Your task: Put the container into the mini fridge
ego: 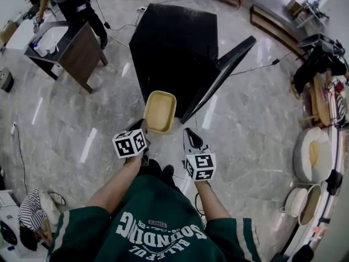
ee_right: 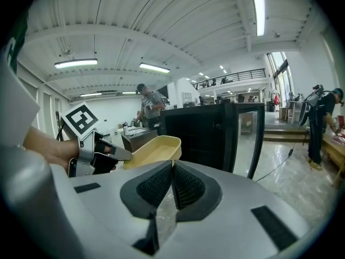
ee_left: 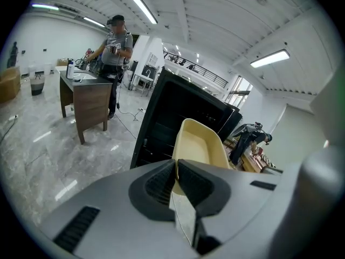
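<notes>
Glossy grey marble floor (ego: 251, 119); dark wooden table (ego: 82, 51) at upper left; strip lights (ee_left: 144, 8) along the white ceiling (ee_left: 215, 15).

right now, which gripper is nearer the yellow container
Left. The left gripper is clamped on the near rim of the container; the right gripper, shut and empty, hangs just right of it, not touching.

A person (ego: 80, 7) stands at a wooden desk (ego: 83, 52) — grey marble floor (ego: 245, 124) all round.

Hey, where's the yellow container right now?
In the head view the yellow container is just left of centre, clamped at its near rim by the left gripper and held in front of the open black mini fridge.
</notes>
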`<state>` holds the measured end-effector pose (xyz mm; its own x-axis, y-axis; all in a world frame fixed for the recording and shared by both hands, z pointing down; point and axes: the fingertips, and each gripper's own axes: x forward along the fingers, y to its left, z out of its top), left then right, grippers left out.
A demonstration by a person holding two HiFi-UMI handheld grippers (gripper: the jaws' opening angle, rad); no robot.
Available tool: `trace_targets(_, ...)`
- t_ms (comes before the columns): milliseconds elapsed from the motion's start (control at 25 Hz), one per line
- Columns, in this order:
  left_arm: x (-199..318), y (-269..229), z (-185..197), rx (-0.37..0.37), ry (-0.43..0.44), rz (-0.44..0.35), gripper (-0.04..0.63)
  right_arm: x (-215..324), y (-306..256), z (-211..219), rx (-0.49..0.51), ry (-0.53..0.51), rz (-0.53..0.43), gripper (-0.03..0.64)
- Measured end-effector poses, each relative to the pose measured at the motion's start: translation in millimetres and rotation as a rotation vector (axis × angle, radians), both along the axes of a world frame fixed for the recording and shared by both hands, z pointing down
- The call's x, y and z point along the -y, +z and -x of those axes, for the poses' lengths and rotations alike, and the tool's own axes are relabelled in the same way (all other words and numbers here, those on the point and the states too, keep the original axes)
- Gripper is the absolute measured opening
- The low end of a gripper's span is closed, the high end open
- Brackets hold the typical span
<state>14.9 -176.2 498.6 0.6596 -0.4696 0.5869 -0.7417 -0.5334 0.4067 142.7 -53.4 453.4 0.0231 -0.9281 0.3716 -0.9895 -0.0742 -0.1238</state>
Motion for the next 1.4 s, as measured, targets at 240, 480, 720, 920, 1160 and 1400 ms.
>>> trace_targets(240,14,2,-8,0.003,-0.009,0.007,0.026,18,-2,-7,-0.004,-0.015,-0.006,0.037)
trace_targets(480,32,6,-25,0.000,0.012,0.015,0.026,34,-1,-21,-0.016,-0.003,0.000,0.037)
trace_targets(720,34,9,-32,0.005,0.025,0.014,0.026,34,4,-25,-0.022,-0.003,0.010,0.037)
trace_targets(920,31,8,-33,0.011,0.033,0.009,0.026,32,4,-20,-0.029,-0.019,0.012,0.037)
trace_targets(1160,24,9,-27,0.022,0.044,0.001,0.026,26,4,-14,-0.029,-0.023,0.011,0.037)
trace_targets(1400,20,14,-23,0.033,0.051,-0.002,0.026,22,8,-10,-0.040,-0.050,0.020,0.037)
